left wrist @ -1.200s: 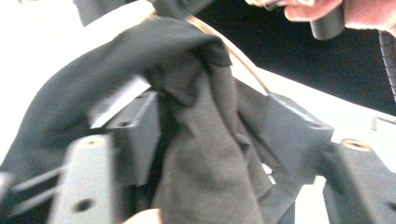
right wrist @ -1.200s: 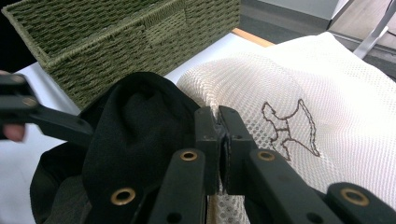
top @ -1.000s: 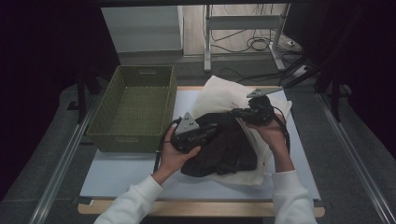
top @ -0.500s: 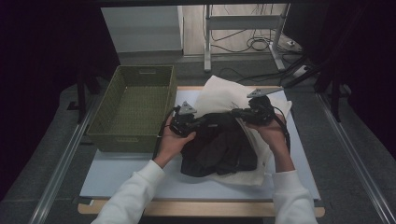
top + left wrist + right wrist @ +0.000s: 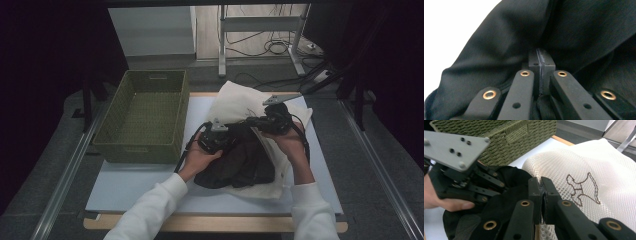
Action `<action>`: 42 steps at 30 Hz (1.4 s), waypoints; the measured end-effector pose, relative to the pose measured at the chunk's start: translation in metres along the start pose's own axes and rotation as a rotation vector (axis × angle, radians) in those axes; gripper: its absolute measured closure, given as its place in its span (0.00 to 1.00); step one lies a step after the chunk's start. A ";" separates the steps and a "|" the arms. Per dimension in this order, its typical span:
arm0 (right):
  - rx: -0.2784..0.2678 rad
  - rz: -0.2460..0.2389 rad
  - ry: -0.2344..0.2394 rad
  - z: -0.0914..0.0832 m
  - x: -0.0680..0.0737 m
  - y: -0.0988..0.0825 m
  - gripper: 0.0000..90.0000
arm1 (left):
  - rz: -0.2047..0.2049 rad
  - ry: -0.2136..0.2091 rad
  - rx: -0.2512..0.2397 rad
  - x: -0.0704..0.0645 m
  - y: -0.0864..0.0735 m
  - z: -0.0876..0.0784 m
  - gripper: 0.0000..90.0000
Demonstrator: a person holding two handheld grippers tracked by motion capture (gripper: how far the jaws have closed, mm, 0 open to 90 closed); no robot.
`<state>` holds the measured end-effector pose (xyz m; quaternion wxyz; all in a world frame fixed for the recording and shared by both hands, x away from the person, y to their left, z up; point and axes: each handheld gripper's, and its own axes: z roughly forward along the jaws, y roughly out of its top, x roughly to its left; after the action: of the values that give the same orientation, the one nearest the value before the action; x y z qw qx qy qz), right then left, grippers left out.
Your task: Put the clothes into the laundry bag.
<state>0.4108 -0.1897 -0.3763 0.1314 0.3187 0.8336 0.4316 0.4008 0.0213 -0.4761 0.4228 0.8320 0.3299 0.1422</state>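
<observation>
Jaws of our left gripper have just closed, pinching the black garment. Our right gripper is clamped on the white mesh bag's edge.

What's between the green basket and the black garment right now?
A bare strip of white tabletop separates the green basket from the black garment, seen in the high view.

High view dim, room edges near black, bench mid-lit from above, soft shadows. Left gripper view: upper-left corner blown out white, dark cloth underexposed, soft. Right gripper view brighter; grey plate near lens slightly blurred.
</observation>
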 end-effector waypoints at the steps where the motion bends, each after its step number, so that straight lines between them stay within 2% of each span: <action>1: 0.001 -0.001 0.000 0.000 0.000 0.000 0.97 | 0.005 0.006 0.005 -0.001 0.002 0.004 1.00; 6: 0.005 -0.005 0.001 0.002 0.000 0.000 0.97 | 0.021 0.031 0.007 -0.001 0.011 0.018 1.00; 9: 0.005 0.000 -0.001 0.002 0.000 -0.001 0.97 | -0.001 0.020 0.001 0.001 0.012 0.020 1.00; 11: 0.002 0.004 0.002 0.001 -0.002 -0.001 0.97 | 0.000 0.010 -0.007 0.002 0.011 0.016 1.00; 17: -0.006 0.017 -0.009 -0.002 -0.005 -0.003 0.97 | 0.014 -0.040 -0.063 -0.003 0.005 -0.013 0.99; 23: -0.006 0.019 -0.013 -0.002 -0.006 -0.003 0.97 | 0.026 -0.123 -0.110 -0.012 -0.003 -0.049 1.00; 25: -0.006 0.018 -0.014 -0.002 -0.006 -0.003 0.97 | 0.031 -0.144 -0.094 -0.015 -0.008 -0.058 0.99; 28: -0.008 0.014 -0.015 -0.003 -0.005 -0.002 0.97 | 0.039 -0.142 -0.072 -0.018 -0.018 -0.064 0.99; 31: -0.009 0.016 -0.015 -0.004 -0.005 -0.002 0.97 | 0.049 -0.103 -0.056 -0.017 -0.030 -0.071 0.99; 35: -0.009 0.018 -0.015 -0.003 -0.005 -0.002 0.97 | 0.018 -0.068 -0.039 -0.008 -0.043 -0.077 0.99; 39: -0.007 0.016 -0.017 -0.003 -0.004 -0.002 0.97 | -0.019 -0.053 0.013 -0.002 -0.058 -0.067 1.00; 42: -0.006 0.014 -0.015 -0.002 -0.003 -0.002 0.97 | -0.027 -0.057 0.053 -0.004 -0.066 -0.047 1.00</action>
<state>0.4118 -0.1935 -0.3768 0.1356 0.3272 0.8291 0.4326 0.3454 0.0756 -0.5006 0.4117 0.8421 0.3327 0.1037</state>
